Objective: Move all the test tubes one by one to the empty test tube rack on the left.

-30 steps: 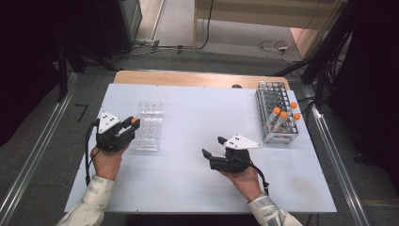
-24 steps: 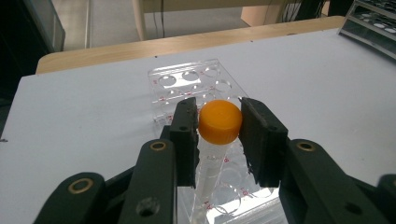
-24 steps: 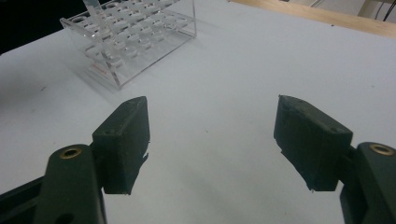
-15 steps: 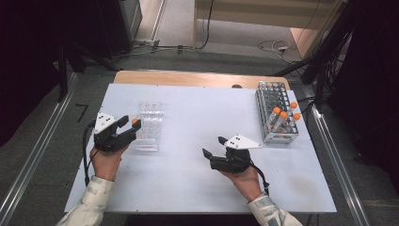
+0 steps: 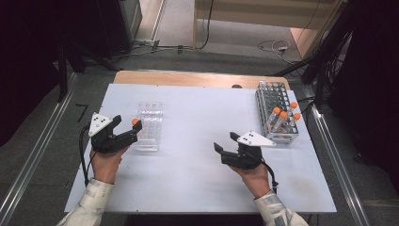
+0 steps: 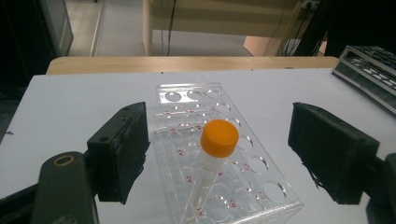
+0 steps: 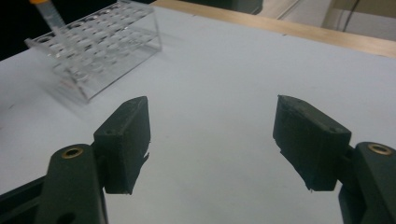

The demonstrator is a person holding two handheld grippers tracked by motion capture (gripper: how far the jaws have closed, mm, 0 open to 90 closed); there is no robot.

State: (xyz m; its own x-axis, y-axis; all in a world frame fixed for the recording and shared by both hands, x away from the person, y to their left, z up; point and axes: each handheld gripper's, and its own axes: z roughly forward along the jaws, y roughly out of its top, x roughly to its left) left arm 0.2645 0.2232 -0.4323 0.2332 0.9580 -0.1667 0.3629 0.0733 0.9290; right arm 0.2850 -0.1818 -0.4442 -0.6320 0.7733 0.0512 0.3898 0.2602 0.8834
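A clear plastic rack (image 5: 149, 127) stands left of centre on the white tabletop. In its near-left corner hole stands a tube with an orange cap (image 5: 135, 122). My left gripper (image 5: 128, 125) sits level at that corner, open, and its jaws have just been opening. In the left gripper view the tube (image 6: 219, 138) rises between the two pads, touching neither, with the rack (image 6: 187, 98) behind it. My right gripper (image 5: 226, 142) is open and holds nothing, low over bare table right of centre. Its own view has the clear rack (image 7: 107, 46) and the tube (image 7: 49, 16) at the far left.
A grey wire rack (image 5: 270, 94) with several orange-capped tubes (image 5: 283, 115) stands at the right rear, and it shows as a dark corner (image 6: 369, 70) in the left gripper view. The white tabletop (image 5: 197, 183) ends in a wooden strip (image 5: 188, 77) at the back.
The left gripper's jaws have spread apart from the orange-capped tube, which stays standing in the clear rack. The right gripper has shifted a little to the right.
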